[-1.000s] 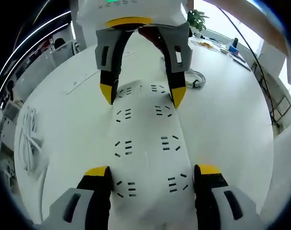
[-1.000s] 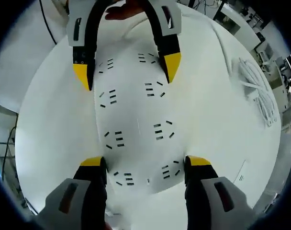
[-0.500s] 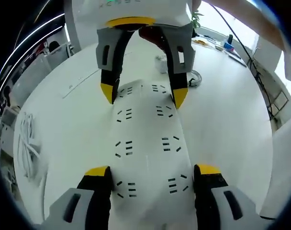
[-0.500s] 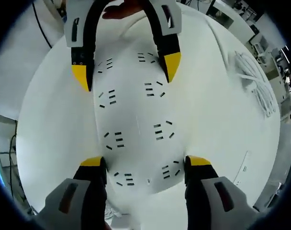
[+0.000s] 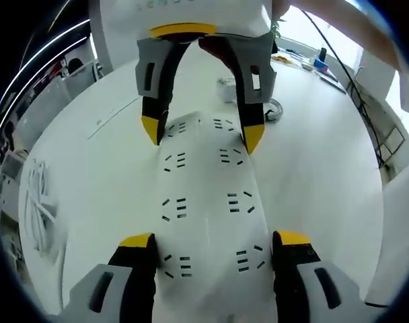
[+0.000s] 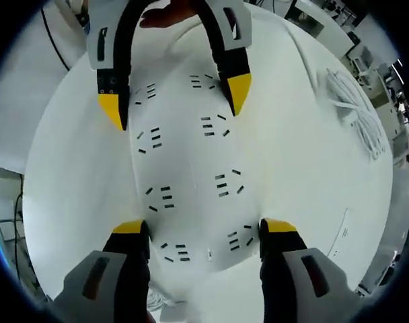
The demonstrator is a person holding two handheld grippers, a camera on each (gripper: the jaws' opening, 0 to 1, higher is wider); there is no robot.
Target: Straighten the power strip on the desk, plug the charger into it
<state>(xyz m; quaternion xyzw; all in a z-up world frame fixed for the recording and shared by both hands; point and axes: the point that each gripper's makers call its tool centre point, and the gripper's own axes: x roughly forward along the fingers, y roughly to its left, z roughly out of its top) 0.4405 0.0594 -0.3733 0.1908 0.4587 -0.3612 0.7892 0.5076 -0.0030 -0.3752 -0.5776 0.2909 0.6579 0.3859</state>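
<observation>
Left gripper view: the left gripper [image 5: 212, 243] has its jaws spread, one yellow tip at each long edge of the white power strip [image 5: 206, 202] near its close end. Whether the tips press the casing cannot be told. The strip lies flat on the white desk [image 5: 110, 175], long axis running straight away between the jaws.

Right gripper view: the right gripper [image 6: 203, 229] straddles the opposite end in the same manner, jaws spread wide, tips beside the casing edges. A bundle of white cable [image 6: 356, 111] lies well apart on the desk.

Judgement: with both grippers bracketing the ends and facing each other along the axis, straightening turns on rotating the ends together; neither is nearer
</observation>
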